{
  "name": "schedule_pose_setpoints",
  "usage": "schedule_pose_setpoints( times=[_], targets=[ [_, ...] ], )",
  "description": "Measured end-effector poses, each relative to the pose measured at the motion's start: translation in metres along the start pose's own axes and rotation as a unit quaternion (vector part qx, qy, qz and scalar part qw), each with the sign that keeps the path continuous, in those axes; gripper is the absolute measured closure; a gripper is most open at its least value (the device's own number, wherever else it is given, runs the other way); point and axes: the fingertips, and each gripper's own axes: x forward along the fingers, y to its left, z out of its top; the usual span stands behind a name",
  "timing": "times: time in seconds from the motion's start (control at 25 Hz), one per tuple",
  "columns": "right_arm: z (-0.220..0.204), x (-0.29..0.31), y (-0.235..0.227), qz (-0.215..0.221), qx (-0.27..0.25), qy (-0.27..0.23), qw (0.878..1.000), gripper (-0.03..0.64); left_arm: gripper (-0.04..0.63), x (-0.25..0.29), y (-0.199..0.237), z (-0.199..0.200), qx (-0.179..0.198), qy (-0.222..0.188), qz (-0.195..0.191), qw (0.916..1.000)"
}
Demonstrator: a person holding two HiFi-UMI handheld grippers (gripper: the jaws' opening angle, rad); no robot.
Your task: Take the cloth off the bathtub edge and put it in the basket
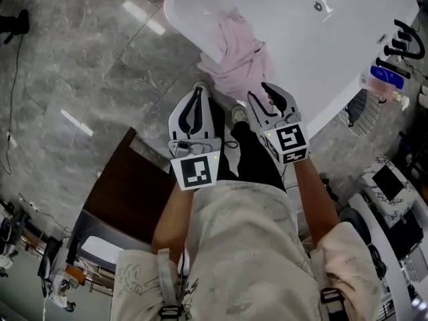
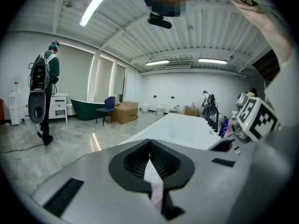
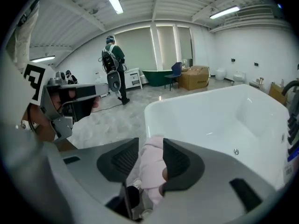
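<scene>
1 cloth (image 1: 237,53), 1 tub (image 1: 301,42), 2 tools: L tool (image 1: 198,91), R tool (image 1: 261,92)

The head view looks steeply down on the bathtub (image 1: 301,52) edge; the 2 gripper views (low, close) face across it.

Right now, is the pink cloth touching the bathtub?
Touching. The head view shows the cloth draped over the bathtub edge, resting on it.

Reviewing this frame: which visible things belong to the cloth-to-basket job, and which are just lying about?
Job:
- crumpled pink cloth
- white bathtub it drapes over
- left hand-held gripper
- right hand-held gripper

Lying about:
- black tap fittings
- blue plastic bottle
- brown cardboard box
- dark green bathtub
</scene>
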Motion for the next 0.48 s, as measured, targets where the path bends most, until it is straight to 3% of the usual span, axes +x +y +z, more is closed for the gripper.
schedule_pose_setpoints(
  times=[0.28,0.48],
  targets=[
    [-0.046,0.033,0.0,0.012,0.011,0.06,0.998,0.386,0.592,0.01,-0.003,-0.024,-0.005,0.022,-0.016,0.9996],
    [-0.077,0.056,-0.007,-0.004,0.023,0.103,0.994,0.339,0.594,0.012,0.003,-0.034,-0.011,0.028,-0.014,0.9994]
  ],
)
